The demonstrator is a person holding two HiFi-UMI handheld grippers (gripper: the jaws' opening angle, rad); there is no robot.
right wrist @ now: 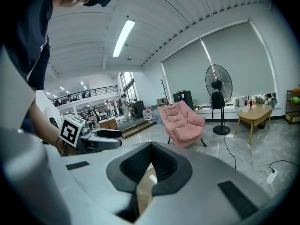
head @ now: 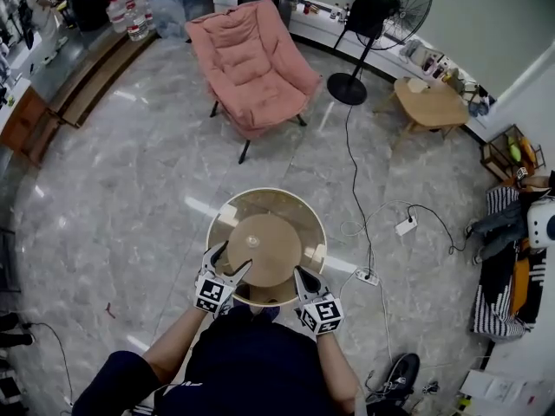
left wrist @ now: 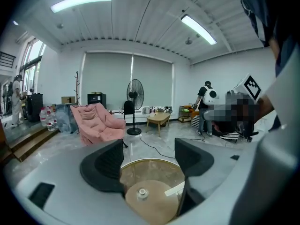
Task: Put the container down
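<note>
A round see-through amber container [head: 270, 204] with a gold rim and a tan inner disc [head: 264, 251] hangs over the marble floor in front of me. My right gripper [head: 305, 277] is at its near right edge, jaws closed on the thin wall [right wrist: 143, 196]. My left gripper [head: 230, 263] is at the near left edge with its fingers spread apart. In the left gripper view the container [left wrist: 152, 170] and a small knob on the disc [left wrist: 142, 194] show between the wide jaws. What lies under the container is hidden.
A pink folding chair [head: 251, 68] stands ahead, with a standing fan [head: 381, 16] and a small wooden table [head: 431, 104] to the right. Cables and a power strip [head: 405, 225] trail across the floor at the right. A wooden step [head: 95, 72] runs along the left.
</note>
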